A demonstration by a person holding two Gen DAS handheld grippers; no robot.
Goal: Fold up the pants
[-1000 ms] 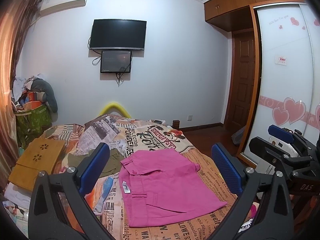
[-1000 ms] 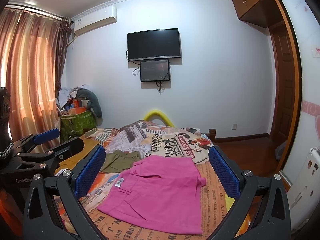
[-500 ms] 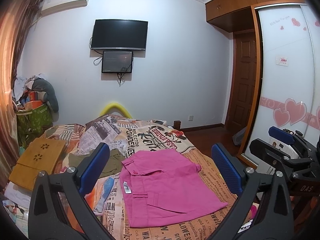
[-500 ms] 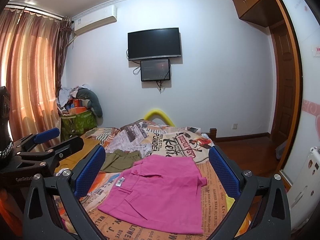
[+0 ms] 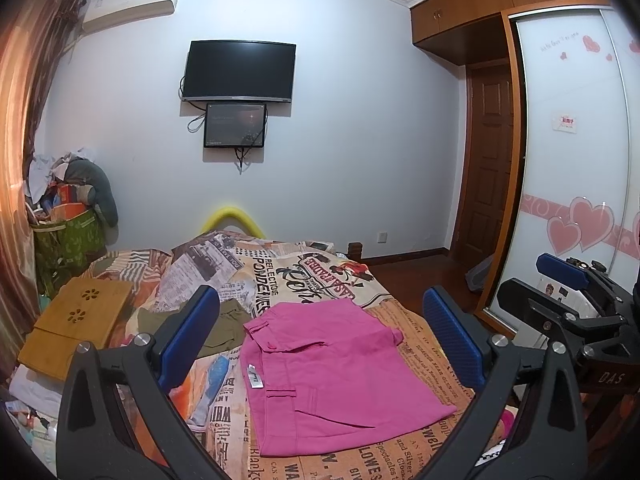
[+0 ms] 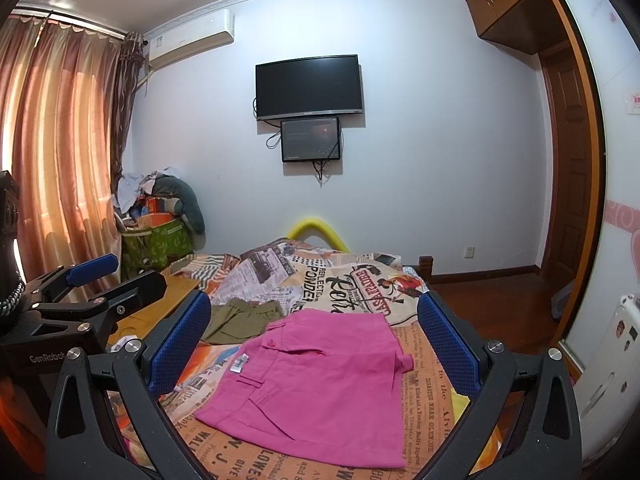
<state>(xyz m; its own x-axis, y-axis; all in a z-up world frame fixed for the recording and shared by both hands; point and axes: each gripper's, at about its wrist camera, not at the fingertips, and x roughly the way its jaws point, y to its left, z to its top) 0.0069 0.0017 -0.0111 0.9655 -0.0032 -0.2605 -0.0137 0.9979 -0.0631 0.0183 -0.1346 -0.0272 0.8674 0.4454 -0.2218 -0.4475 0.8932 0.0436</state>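
Through my left wrist camera, my left tongs (image 5: 320,344) are spread wide and hold nothing, raised above the near end of the bed (image 5: 416,320). The pink pants (image 5: 332,364) lie flat between the two pads, about midway across the bed, waistband and white label toward the left edge. I judge they are already doubled over, leg on leg, since only one leg outline shows, though the fisheye makes that hard to confirm. I keep the tongs high and apart so the whole garment stays in sight before I choose a hem to take. At this view's right edge my right tongs (image 5: 568,280) show from the side, off the bed's right edge over the floor, likewise parted.

Through the right wrist camera, my right tongs (image 6: 314,344) are wide and empty, with the pink pants (image 6: 320,376) below them, their cuff toward the bed's right edge. This view shows the olive garment (image 6: 244,318) in full just beyond the waistband, which my left pad half hides in the other view, and my left tongs (image 6: 116,276) from the side. Only the left view shows the wooden lap tray (image 5: 76,328) whole at the bed's left edge.
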